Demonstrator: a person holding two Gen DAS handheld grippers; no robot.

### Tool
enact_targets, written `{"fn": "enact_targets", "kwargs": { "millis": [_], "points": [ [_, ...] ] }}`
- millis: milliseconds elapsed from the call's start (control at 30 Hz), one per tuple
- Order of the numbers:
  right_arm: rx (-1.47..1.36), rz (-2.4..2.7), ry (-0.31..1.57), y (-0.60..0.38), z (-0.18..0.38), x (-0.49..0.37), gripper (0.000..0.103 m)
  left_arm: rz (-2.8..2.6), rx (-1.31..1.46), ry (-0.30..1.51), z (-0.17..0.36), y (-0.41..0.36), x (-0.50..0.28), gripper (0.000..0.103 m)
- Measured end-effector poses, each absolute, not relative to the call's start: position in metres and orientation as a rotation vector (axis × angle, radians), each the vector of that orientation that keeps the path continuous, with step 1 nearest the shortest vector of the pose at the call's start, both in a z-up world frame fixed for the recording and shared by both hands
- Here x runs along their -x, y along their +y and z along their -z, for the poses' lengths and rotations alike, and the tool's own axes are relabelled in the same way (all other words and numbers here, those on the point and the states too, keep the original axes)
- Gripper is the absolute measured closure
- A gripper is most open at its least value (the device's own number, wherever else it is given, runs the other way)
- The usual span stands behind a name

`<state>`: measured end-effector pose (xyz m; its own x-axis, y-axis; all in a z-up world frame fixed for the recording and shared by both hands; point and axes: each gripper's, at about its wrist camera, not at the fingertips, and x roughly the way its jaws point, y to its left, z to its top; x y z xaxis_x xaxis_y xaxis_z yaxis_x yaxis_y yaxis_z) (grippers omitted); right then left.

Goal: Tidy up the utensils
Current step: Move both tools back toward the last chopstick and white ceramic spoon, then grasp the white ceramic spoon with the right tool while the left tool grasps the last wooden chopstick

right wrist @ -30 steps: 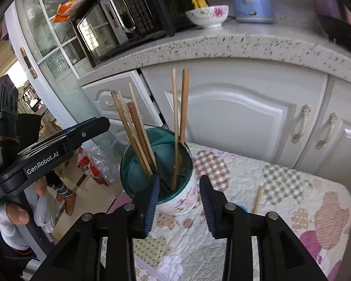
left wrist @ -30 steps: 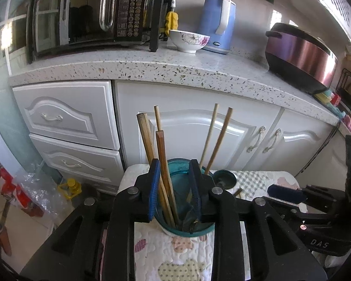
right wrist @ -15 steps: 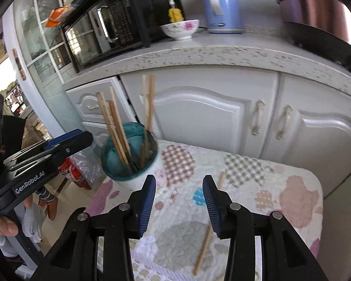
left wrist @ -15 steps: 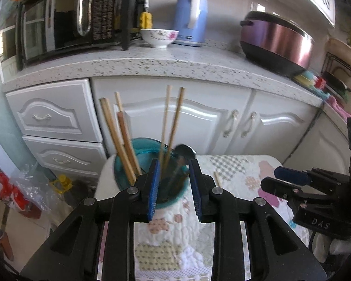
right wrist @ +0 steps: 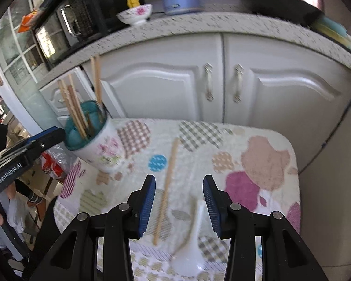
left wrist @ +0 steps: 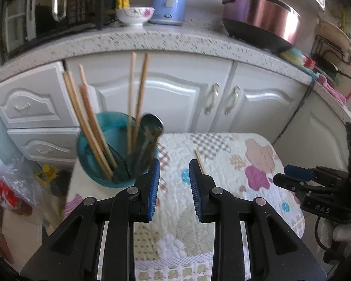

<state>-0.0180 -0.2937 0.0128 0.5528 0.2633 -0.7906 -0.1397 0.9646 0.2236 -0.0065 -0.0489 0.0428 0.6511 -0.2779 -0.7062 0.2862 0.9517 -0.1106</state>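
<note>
A floral cup holder (left wrist: 114,154) with a teal inside stands at the left end of the quilted table (left wrist: 224,154). It holds several wooden chopsticks (left wrist: 91,126) and a dark spoon (left wrist: 151,124). My left gripper (left wrist: 174,187) hovers just right of it, open and empty. My right gripper (right wrist: 179,201) is open above a loose chopstick (right wrist: 167,187) lying on the quilt near its left finger. A white ceramic spoon (right wrist: 194,245) lies below its fingers. In the right wrist view the holder (right wrist: 100,147) stands far left, with the left gripper (right wrist: 35,140) beside it.
White cabinet doors (right wrist: 170,86) and drawers (left wrist: 28,103) stand behind the table. The speckled counter (left wrist: 175,39) carries a microwave (left wrist: 49,7), a floral bowl (left wrist: 134,16), a blue kettle (left wrist: 169,0) and a rice cooker (left wrist: 262,16). Plastic bags (left wrist: 9,187) lie on the floor at left.
Both grippers have swung right, away from the holder, which now sits left in both views. The dark spoon now stands in the holder. The right gripper has come over the loose chopstick and white spoon.
</note>
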Motion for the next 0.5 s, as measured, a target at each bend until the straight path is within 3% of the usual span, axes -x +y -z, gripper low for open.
{"fn": "enact_targets", "kwargs": {
  "millis": [100,300,500],
  "points": [
    [-0.150,-0.225,1.002,-0.304,0.005,0.019,0.063,0.364,0.003,0.850,-0.030,-0.057,0.003,0.073],
    [-0.222,-0.232,1.136,-0.308,0.062,0.009,0.063,0.402,-0.029,0.921,-0.005,-0.074,-0.002,0.073],
    [-0.237,-0.216,1.213,-0.297,0.111,-0.011,0.080,0.428,-0.014,1.008,0.017,-0.089,-0.018,0.073]
  ]
}}
